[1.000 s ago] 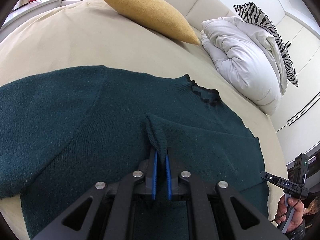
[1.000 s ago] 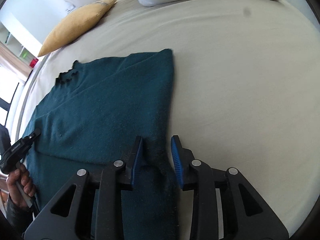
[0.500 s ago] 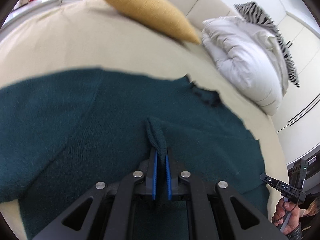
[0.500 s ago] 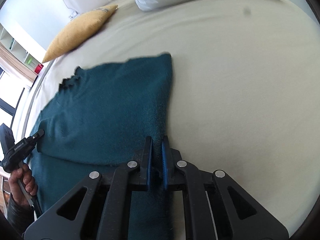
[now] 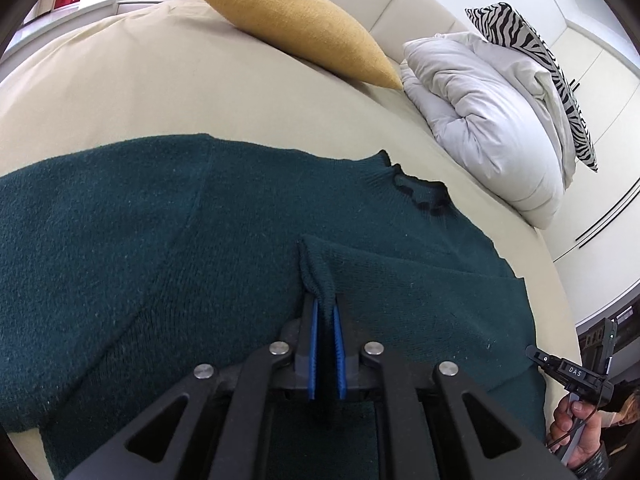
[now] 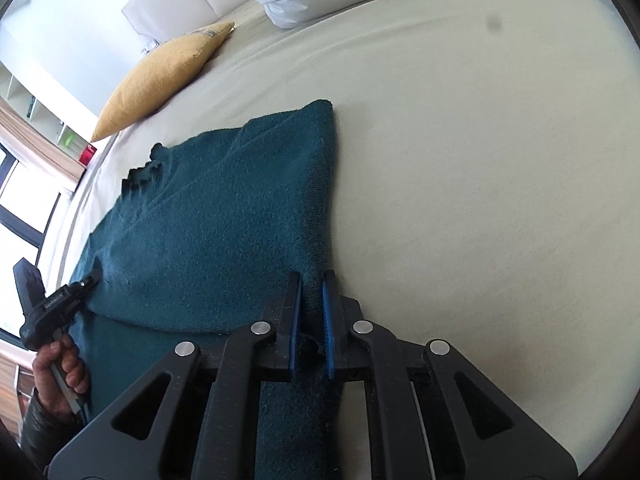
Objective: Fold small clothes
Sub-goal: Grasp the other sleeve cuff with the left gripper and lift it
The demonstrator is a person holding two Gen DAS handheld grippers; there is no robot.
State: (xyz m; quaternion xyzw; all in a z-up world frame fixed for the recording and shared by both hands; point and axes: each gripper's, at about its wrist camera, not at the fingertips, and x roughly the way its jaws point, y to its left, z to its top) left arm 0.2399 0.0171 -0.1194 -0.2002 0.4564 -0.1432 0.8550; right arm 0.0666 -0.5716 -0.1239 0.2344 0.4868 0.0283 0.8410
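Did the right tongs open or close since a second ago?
Yes. The right tongs closed from wide open onto the sweater edge, then eased slightly apart; sweater stays put by the yellow pillow.

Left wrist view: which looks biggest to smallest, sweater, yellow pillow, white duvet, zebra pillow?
1. sweater, though nearest the camera
2-3. yellow pillow and white duvet look alike
4. zebra pillow, partly hidden

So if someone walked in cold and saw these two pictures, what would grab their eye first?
Most striking is the dark teal sweater spread across the cream bed. The left hand-held gripper is pinching up a fold of it, and the right hand-held gripper is closed on its edge. A mustard pillow lies near the headboard, beside a white duvet.
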